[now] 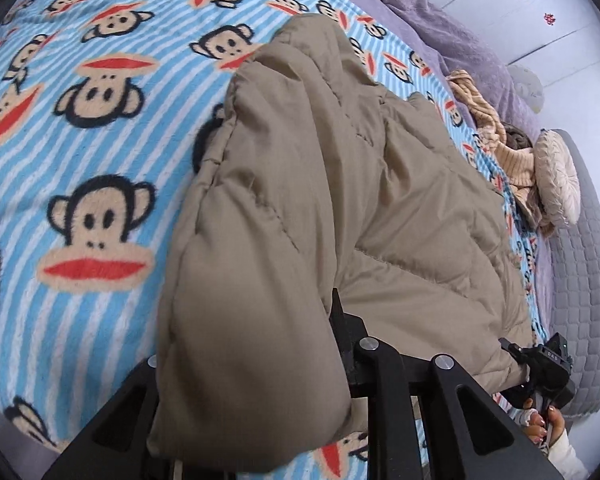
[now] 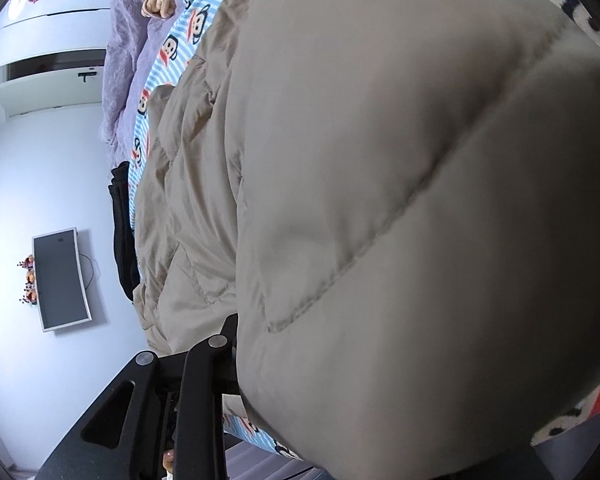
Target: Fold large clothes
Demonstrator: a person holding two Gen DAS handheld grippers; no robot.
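Both jaws bite one hem of the puffy beige quilted coat [image 1: 308,208], which lies on the bed's blue-striped fleece monkey-print blanket [image 1: 80,128]. On the left, my left gripper [image 1: 260,344] pinches a thick roll of padding, lifting that edge to carry over. To the right, my right gripper [image 2: 236,344] clamps the matching corner, keeping the fold line level.

"DAS" stands on the right claw [image 1: 550,360].
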